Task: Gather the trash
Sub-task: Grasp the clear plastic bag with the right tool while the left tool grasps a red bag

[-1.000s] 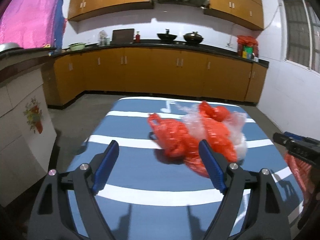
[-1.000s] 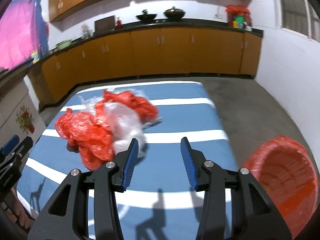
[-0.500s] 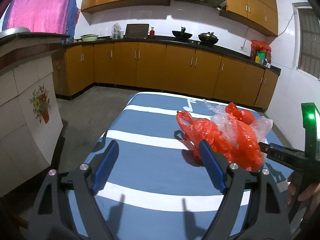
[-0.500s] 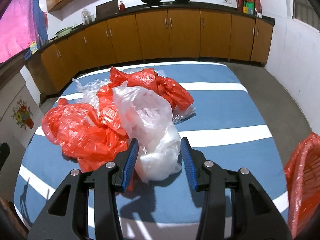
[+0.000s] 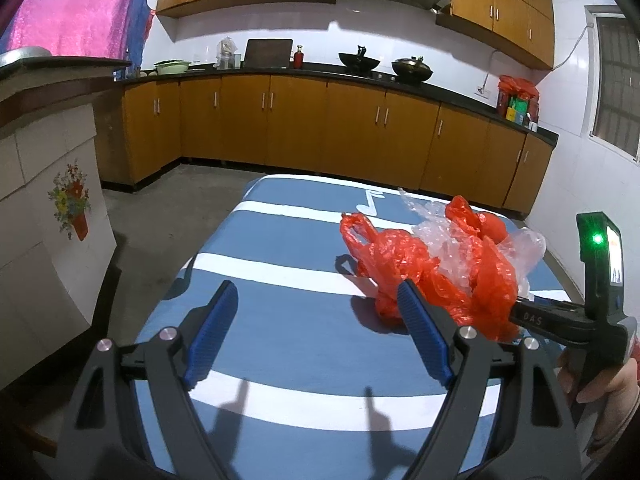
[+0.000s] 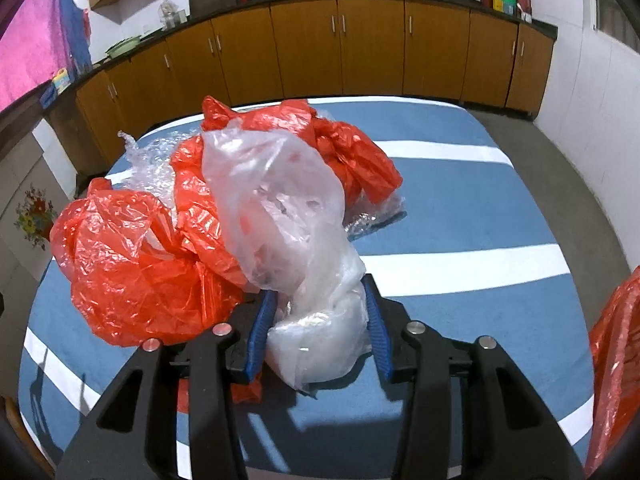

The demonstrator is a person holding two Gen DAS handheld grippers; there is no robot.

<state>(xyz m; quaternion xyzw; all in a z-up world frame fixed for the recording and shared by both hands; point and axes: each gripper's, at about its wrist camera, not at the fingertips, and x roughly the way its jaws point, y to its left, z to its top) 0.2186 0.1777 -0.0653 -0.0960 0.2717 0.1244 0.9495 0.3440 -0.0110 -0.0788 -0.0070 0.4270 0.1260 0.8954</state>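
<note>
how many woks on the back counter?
2. Open black wok sits left on the black back counter; lidded dark wok sits right beside it. Others may be hidden.

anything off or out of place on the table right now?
Only the trash itself: crumpled red bags, a clear bag and bubble wrap lie heaped on the striped table. The right gripper is closing around the clear bag; the left gripper is open and empty. Nothing spilled or damaged.
</note>
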